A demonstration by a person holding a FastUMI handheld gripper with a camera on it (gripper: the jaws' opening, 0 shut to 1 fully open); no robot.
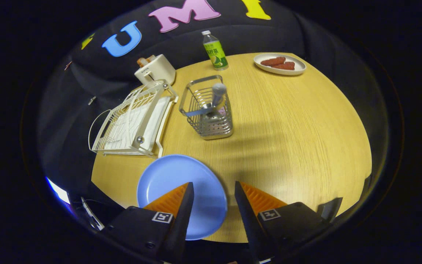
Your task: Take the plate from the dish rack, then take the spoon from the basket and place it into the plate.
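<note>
Plate step looks done from here: the blue plate (181,194) lies flat on the table (288,139), just in front of the dish rack (132,123), and the rack looks bare. Spoon step not started, I judge. The spoon (216,97) stands in the wire basket (207,110), well beyond my fingers, handle end poking above the rim.

My gripper (213,190) hovers over the near table edge, jaws apart, nothing between them. One finger overlaps the plate in view; I can't tell whether it touches or sits above it.

Hard to read: the spoon's bowl is lost behind the basket mesh, so which end is up is a guess. The plate's near rim is cut off by my finger. The rack's far side blends into the toaster (156,69) behind it.
</note>
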